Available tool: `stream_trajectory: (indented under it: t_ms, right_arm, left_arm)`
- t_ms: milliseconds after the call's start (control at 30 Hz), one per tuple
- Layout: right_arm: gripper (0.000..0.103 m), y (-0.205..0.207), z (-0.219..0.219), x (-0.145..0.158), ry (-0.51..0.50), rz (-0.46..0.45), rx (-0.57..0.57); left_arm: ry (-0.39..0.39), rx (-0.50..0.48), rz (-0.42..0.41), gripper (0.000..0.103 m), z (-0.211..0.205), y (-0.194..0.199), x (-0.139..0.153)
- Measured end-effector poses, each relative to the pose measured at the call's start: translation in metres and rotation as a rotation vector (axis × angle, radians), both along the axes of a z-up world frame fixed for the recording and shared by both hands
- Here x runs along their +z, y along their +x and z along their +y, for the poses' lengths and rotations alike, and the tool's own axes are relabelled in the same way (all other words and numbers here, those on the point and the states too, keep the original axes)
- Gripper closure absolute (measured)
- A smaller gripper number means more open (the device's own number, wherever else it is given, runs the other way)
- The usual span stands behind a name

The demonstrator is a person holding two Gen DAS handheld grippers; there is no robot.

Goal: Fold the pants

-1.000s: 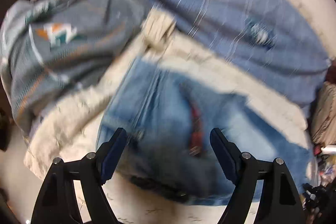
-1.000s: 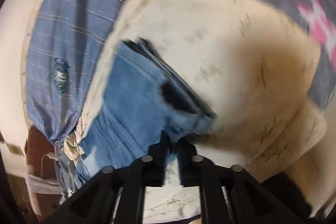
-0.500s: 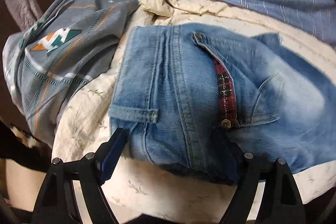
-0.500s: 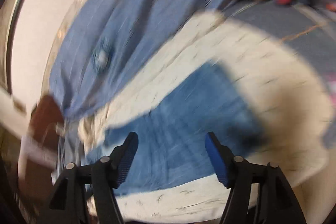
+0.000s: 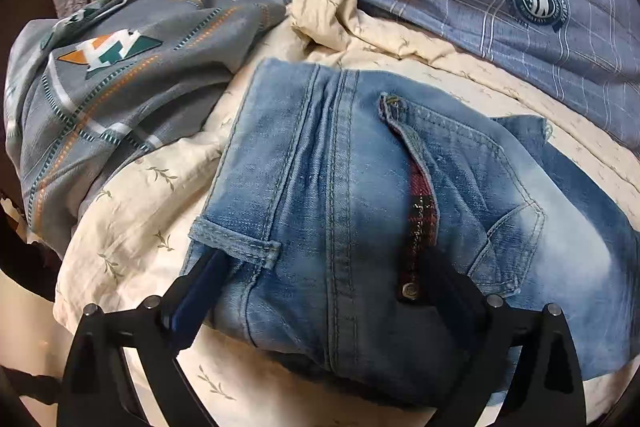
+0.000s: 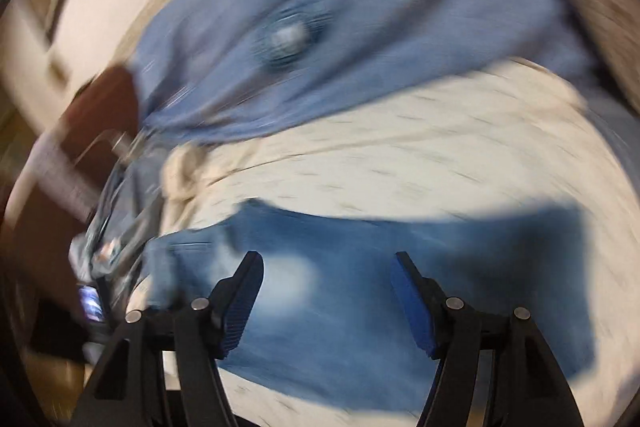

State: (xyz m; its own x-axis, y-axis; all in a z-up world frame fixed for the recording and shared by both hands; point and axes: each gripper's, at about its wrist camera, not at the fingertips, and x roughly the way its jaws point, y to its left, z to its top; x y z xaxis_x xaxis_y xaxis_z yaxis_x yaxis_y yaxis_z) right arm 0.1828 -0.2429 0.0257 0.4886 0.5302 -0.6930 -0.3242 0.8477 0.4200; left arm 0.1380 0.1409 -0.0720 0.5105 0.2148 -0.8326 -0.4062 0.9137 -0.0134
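Bed's cream leaf-print sheet [image 5: 132,211] carries my folded jeans [image 5: 360,211]; left gripper [image 5: 320,291] opening astride the waistband, right gripper [image 6: 326,301] wide, empty above; a snagged belt loop [image 5: 236,241] could undo the fold.

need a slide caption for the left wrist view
Left gripper jaws opening around folded jeans on a cream quilt.

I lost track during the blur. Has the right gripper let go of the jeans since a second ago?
Yes. The right gripper was pinched on a jeans edge; now it stands open above them, nearer the blue plaid pillow.
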Motion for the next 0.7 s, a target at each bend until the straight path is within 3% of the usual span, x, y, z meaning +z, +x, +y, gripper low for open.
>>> stream_trajectory:
  t_ms: [100,333,367,400,467,533,633,700]
  right_arm:
    - [0.033,0.052,0.076,-0.015,-0.055,0.038,0.157]
    - [0.034,0.125,0.174,-0.095,-0.239,0.231,0.309]
    - [0.055,0.124,0.18,-0.106,-0.283,0.25,0.319]
    - [0.071,0.121,0.187,-0.108,-0.348,0.213,0.317]
    - [0.082,0.109,0.192,-0.095,-0.378,0.128,0.325]
    - [0.083,0.1,0.192,-0.084,-0.412,0.034,0.293]
    - [0.081,0.11,0.195,-0.116,-0.409,0.065,0.253]
    - [0.076,0.107,0.199,-0.115,-0.376,0.028,0.238]
  left_arm:
    - [-0.032,-0.003,-0.01,0.003,0.005,0.0,-0.002]
    - [-0.043,-0.021,-0.03,0.002,0.007,-0.007,-0.006]
    - [-0.054,-0.023,-0.031,0.002,0.008,-0.007,-0.006]
    - [-0.058,-0.024,-0.031,0.002,0.009,-0.007,-0.006]
    - [-0.06,-0.028,-0.034,0.002,0.009,-0.006,-0.007]
    - [-0.059,-0.027,-0.037,0.002,0.009,-0.005,-0.007]
    - [-0.049,-0.026,-0.037,0.002,0.007,-0.004,-0.007]
    - [-0.047,-0.027,-0.042,0.002,0.008,-0.004,-0.007]
